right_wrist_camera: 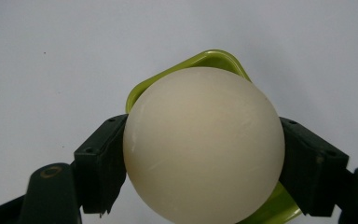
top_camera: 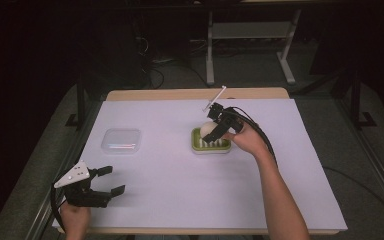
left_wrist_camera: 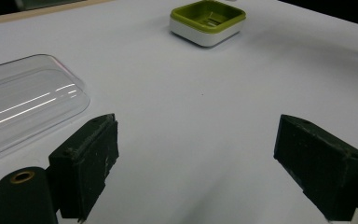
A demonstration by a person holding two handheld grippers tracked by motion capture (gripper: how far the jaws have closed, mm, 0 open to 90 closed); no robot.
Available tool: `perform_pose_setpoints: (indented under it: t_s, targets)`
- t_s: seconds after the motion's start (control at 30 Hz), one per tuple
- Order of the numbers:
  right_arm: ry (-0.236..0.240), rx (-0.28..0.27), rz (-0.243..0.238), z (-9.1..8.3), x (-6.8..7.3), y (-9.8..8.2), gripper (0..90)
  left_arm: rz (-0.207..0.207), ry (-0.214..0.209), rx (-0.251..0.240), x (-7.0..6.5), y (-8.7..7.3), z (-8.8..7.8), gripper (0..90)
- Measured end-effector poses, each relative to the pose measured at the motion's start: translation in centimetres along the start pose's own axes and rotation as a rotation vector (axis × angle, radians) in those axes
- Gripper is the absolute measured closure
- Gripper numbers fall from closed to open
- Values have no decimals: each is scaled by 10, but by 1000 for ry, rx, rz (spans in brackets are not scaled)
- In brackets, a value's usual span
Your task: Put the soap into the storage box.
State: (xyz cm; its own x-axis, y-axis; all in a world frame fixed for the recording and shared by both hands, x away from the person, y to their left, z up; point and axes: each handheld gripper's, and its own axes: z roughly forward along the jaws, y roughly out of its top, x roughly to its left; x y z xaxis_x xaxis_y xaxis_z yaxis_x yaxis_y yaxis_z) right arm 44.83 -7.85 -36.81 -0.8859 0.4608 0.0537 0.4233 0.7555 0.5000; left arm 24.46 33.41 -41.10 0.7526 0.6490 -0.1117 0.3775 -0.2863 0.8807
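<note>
The right gripper pinches a cream ball between its two black jaws, directly over the green dish that sits right of the table's middle. Whether the ball rests on the dish's ribs or hangs just above them cannot be told from these views. The step in hand looks like setting the ball into the dish or lifting it out.

To do it well, keep the grip across the ball's widest part, as it is now: the jaws press on its left and right flanks, and a hold any higher or lower would let a smooth round thing squirt out. Move straight up or down, not sideways, so the ball does not catch the dish's rim or drag the light dish across the sheet. If releasing, open only once the ball sits on the ribs, and open slowly, since a ball may roll.

The left gripper waits at the near left corner, jaws spread wide and holding nothing; the clear lid lies just beyond it, well apart from the dish.

The ball is smooth, matt and off-white, with faint scuffs on its skin. It is wider than the gap the dish's green rim leaves around it, so it probably sits proud of the dish.
</note>
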Motion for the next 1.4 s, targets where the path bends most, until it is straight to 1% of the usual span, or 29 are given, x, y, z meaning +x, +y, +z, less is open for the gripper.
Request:
perform_pose_setpoints:
  t_s: [0.83, 1.0, 1.13, 1.4]
  targets:
    - [-15, 11, 10, 11, -4, 1, 228, -1, -1, 2, 0, 0, 0, 131]
    - [-10, 14, 4, 13, -4, 1, 228, -1, -1, 2, 0, 0, 0, 131]
    - [-7, 22, 17, 15, -3, 1, 228, -2, -1, 1, 0, 0, 0, 131]
    - [-6, 32, 12, 19, -5, 0, 228, -1, 2, -3, 0, 0, 0, 131]
